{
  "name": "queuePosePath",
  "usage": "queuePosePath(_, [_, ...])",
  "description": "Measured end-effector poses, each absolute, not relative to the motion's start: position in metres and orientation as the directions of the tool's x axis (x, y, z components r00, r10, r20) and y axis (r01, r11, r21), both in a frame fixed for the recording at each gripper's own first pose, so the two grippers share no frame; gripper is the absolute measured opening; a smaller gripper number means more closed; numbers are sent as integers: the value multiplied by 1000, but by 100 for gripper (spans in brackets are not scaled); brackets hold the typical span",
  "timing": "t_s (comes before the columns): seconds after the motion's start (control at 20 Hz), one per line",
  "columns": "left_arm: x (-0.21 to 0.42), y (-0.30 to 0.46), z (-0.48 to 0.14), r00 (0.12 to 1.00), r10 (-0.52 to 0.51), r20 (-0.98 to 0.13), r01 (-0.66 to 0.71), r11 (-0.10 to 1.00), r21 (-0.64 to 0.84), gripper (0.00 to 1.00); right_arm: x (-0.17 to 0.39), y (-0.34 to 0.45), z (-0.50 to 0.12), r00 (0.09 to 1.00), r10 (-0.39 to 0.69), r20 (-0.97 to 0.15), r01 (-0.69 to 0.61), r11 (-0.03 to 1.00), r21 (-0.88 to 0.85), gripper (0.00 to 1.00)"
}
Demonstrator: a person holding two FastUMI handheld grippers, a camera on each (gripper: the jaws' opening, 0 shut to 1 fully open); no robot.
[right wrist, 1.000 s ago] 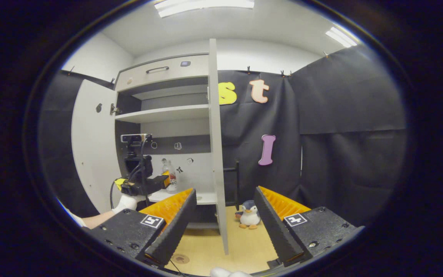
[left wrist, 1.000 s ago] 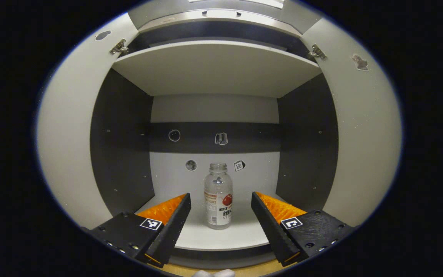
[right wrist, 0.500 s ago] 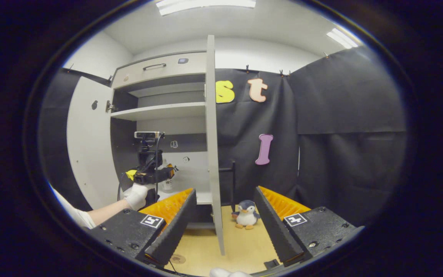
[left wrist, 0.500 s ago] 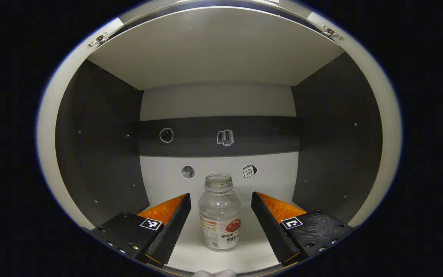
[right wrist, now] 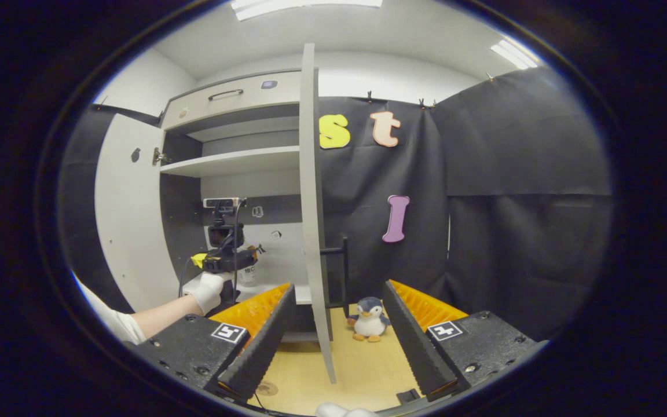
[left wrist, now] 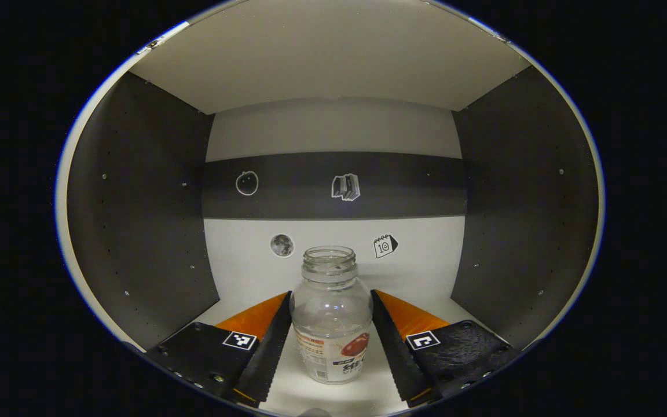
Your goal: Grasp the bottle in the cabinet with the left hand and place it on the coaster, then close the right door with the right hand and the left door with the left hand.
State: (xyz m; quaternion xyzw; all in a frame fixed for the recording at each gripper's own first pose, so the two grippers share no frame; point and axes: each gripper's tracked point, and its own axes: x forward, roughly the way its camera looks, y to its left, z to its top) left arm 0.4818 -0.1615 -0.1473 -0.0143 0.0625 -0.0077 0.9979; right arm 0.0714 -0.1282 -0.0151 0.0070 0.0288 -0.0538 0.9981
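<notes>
now the bottle (left wrist: 332, 315) stands between the left gripper's (left wrist: 331, 341) fingers.

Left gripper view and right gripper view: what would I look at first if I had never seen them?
Probably the clear bottle, standing upright with no cap on the cabinet shelf, between the left gripper fingers. In the right gripper view, a toy penguin sits on the floor beyond the open right gripper, beside the open right door.
</notes>
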Motion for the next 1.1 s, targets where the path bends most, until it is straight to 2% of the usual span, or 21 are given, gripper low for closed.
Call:
queuePosePath(0.15, [473, -160, -136, 993, -31, -112, 27, 999, -39, 76, 70, -129, -13, 994, -104, -39, 104, 994, 10, 99])
queuePosePath(0.2, [463, -157, -129, 994, -35, -101, 32, 999, -35, 76, 69, -129, -13, 994, -102, -34, 102, 995, 7, 96])
queuePosePath(0.3, [439, -156, -112, 995, -62, -79, 60, 998, -27, 76, 67, -126, -13, 995, -93, -23, 93, 996, 4, 99])
queuePosePath(0.4, [415, -160, -95, 992, -118, -43, 116, 993, -33, 76, 65, -125, -17, 996, -89, -23, 89, 996, 16, 95])
queuePosePath(0.5, [388, -161, -86, 985, -171, -21, 170, 985, -19, 78, 66, -123, -24, 996, -79, -34, 80, 996, 35, 99])
queuePosePath(0.6, [354, -162, -80, 978, -207, -5, 208, 978, 13, 72, 70, -120, -28, 996, -80, -42, 81, 996, 39, 96])
queuePosePath(0.7, [319, -162, -76, 972, -234, 5, 234, 972, 29, 76, 68, -116, -32, 996, -75, -46, 77, 996, 41, 96])
queuePosePath(0.8, [292, -161, -78, 967, -256, 6, 255, 966, 29, 78, 61, -114, -35, 996, -75, -42, 77, 996, 46, 96])
queuePosePath(0.85, [278, -161, -81, 964, -267, 3, 267, 963, 21, 78, 57, -115, -36, 996, -77, -42, 79, 996, 47, 99])
queuePosePath(0.9, [265, -158, -87, 961, -278, -6, 278, 961, 10, 75, 53, -115, -37, 996, -80, -43, 82, 995, 48, 95])
queuePosePath(1.1, [214, -157, -124, 952, -301, -63, 299, 954, -34, 75, 42, -113, -41, 995, -90, -41, 92, 994, 51, 95])
